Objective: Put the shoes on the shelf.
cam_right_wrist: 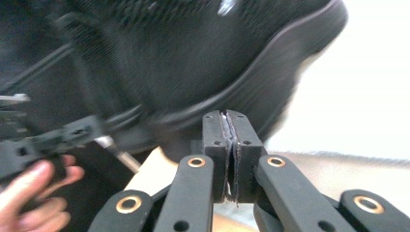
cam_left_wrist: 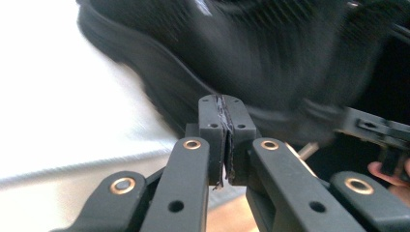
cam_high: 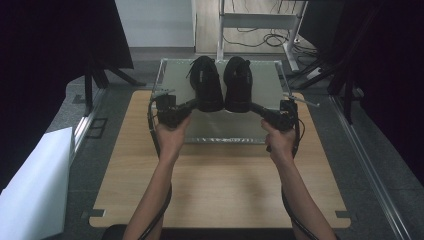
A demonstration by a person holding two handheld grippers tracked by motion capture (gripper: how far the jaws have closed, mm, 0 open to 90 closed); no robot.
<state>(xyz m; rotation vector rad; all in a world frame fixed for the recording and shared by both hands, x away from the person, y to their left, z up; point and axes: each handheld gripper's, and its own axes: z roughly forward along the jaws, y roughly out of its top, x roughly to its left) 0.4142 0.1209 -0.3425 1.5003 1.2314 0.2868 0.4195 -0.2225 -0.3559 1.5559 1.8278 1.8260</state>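
Two black shoes stand side by side on a shiny metal tray at the far half of the wooden table. My left gripper is shut, and its tip meets the near end of the left shoe. My right gripper is shut too, its tip against the near end of the right shoe. In the left gripper view the closed jaws sit right at the shoe's sole, with nothing between the pads. The right gripper view shows the same: closed jaws under the other shoe's sole.
The light wooden table stretches toward me beneath both forearms. A white panel lies at the left, off the table. Black stand legs rise at the left and right, and a metal frame with cables stands behind.
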